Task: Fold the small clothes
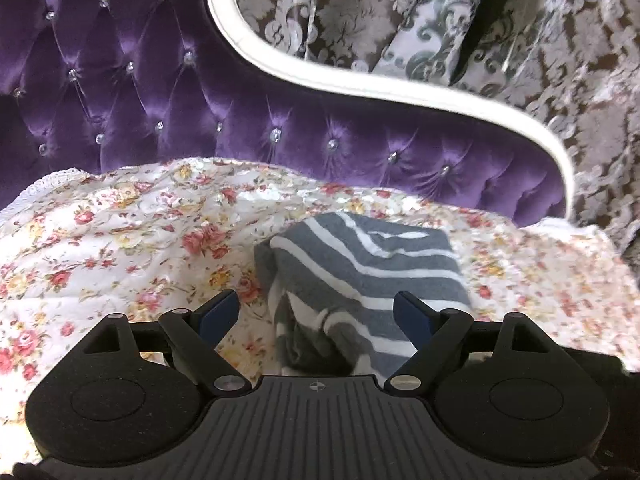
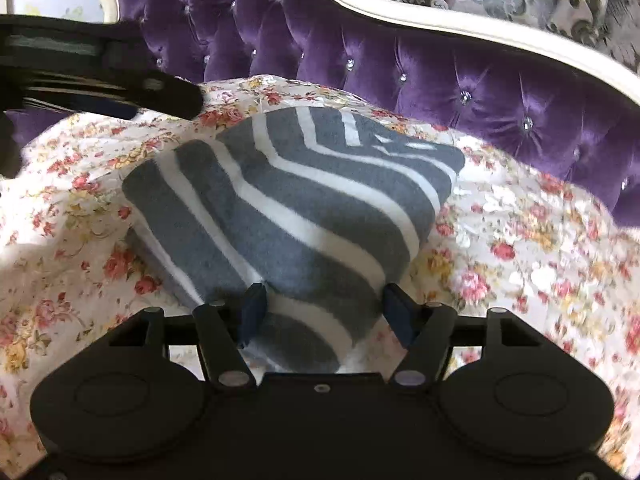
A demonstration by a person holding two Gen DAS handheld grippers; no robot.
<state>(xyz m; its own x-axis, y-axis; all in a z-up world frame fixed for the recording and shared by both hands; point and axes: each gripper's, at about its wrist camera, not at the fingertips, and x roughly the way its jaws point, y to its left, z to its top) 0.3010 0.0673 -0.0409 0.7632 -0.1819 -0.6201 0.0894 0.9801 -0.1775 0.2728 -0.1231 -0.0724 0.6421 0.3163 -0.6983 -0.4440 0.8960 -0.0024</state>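
Since the striped cloth [image 2: 296,200] already lies doubled over in a soft, thick bundle on the flowery bed cover [image 1: 120,240], the folding looks mostly done. The right gripper [image 2: 324,310] is partly open around its near end, maybe not squeezing. The left gripper [image 1: 316,314] is wide open, holding nothing. A shiny purple buttoned headboard [image 1: 160,92] stands far behind.

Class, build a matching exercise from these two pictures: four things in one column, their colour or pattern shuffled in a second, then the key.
1 garment
2 bedspread
3 headboard padding
4 headboard rim

A plain white
B floral print
C grey with white stripes
D purple, buttoned

Pairs: 1-C, 2-B, 3-D, 4-A
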